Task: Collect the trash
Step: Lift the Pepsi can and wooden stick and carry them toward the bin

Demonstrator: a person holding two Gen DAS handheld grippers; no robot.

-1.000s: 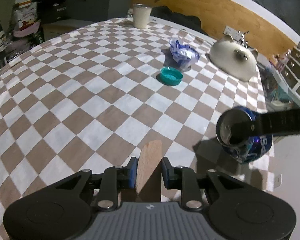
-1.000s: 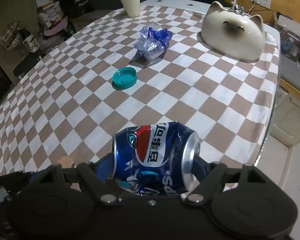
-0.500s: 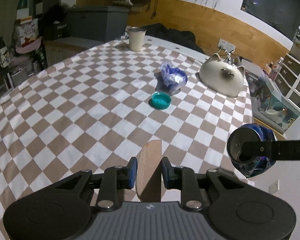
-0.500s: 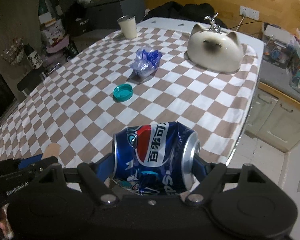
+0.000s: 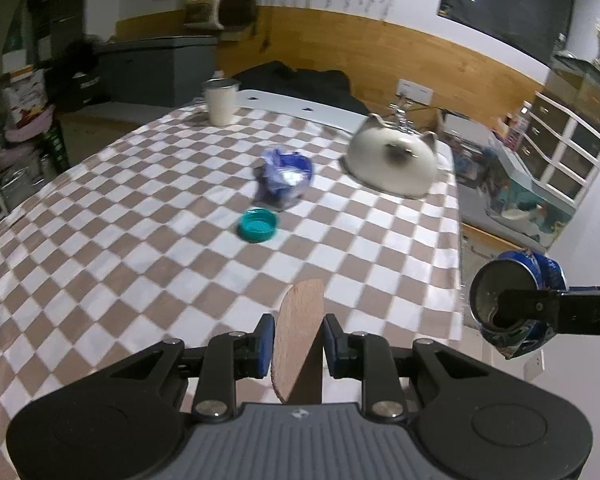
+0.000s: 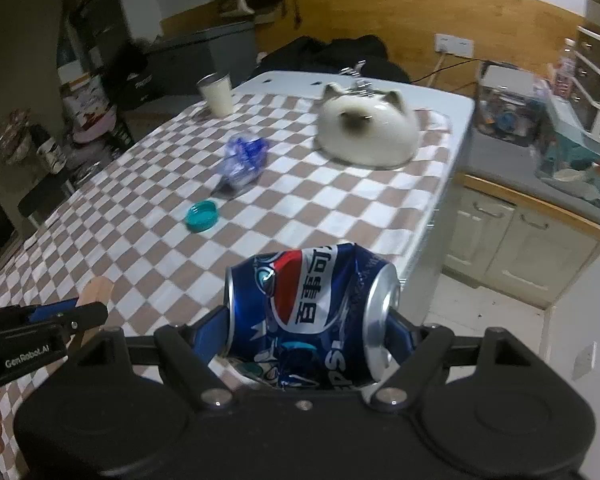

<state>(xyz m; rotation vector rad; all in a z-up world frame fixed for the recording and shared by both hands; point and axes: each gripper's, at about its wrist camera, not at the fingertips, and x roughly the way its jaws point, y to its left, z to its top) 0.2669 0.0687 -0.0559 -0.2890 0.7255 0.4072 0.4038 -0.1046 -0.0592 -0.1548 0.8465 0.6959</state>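
Checkered table (image 5: 100, 264) below, both grippers loaded — trash in hand.
Right gripper (image 6: 312, 332) clamps a dented can (image 6: 312, 312) end to end: light, thin-walled, likely slippery. Left gripper (image 5: 298, 344) pinches a stiff wooden stick (image 5: 300, 332); cap (image 5: 258, 225) and wrapper (image 5: 286, 176) lie on the cloth.

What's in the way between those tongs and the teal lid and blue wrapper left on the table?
Nothing visible on the checkered cloth blocks the teal lid or blue wrapper. But both tongs are full: the left tongs grip a wooden stick, the right tongs a crushed can.
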